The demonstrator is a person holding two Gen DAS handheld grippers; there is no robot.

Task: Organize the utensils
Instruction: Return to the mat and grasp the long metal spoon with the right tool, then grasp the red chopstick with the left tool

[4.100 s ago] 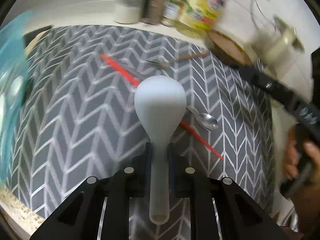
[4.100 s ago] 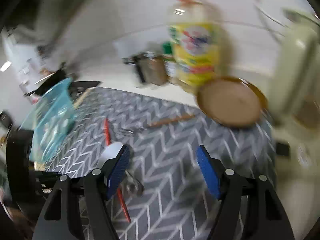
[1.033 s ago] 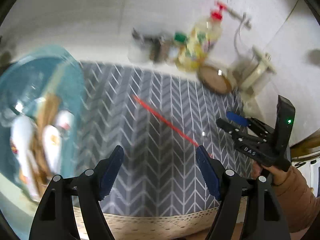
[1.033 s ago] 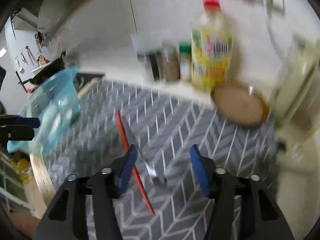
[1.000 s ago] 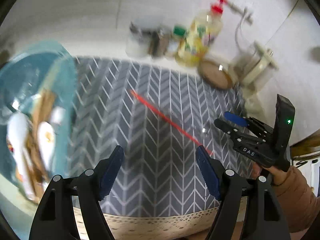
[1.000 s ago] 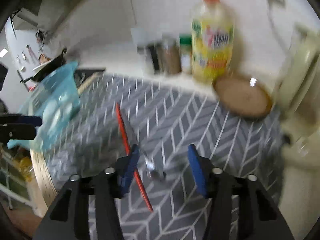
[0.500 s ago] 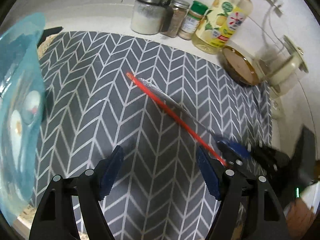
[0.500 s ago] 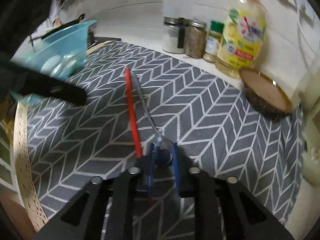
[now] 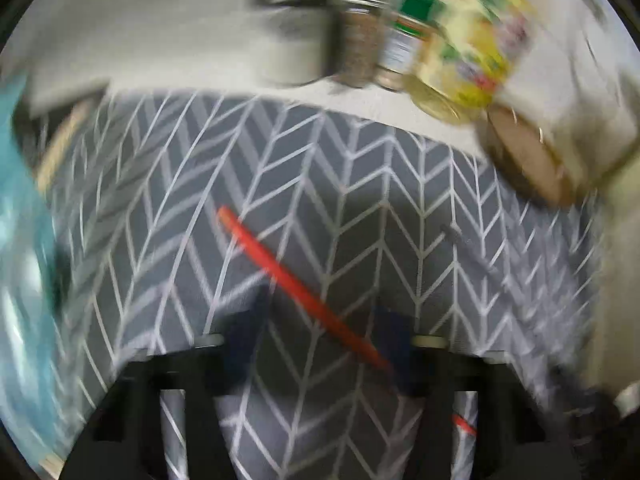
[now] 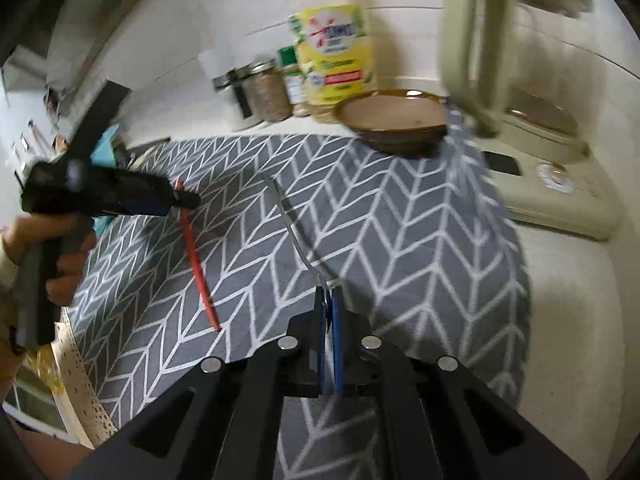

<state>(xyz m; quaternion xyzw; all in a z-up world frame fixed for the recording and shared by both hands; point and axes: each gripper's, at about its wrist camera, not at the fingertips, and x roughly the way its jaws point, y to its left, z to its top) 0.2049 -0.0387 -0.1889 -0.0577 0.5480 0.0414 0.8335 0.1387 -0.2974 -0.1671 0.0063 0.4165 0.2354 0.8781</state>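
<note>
Pinching the spoon (image 10: 298, 240) by its bowl, the right hand-held gripper (image 10: 328, 312) holds it above mid-surface. Thin, smooth metal may slip. The left hand-held gripper (image 9: 316, 344), closing, straddles the stiff, light red chopstick (image 9: 296, 284); contact looks blurry.

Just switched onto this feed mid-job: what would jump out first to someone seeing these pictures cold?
The red chopstick lying slantwise on the grey zigzag mat, with the left gripper coming down over it, jaws just closing but not yet pressing. Beside it, the right gripper is shut on a metal spoon. Behind stands a yellow bottle.
</note>
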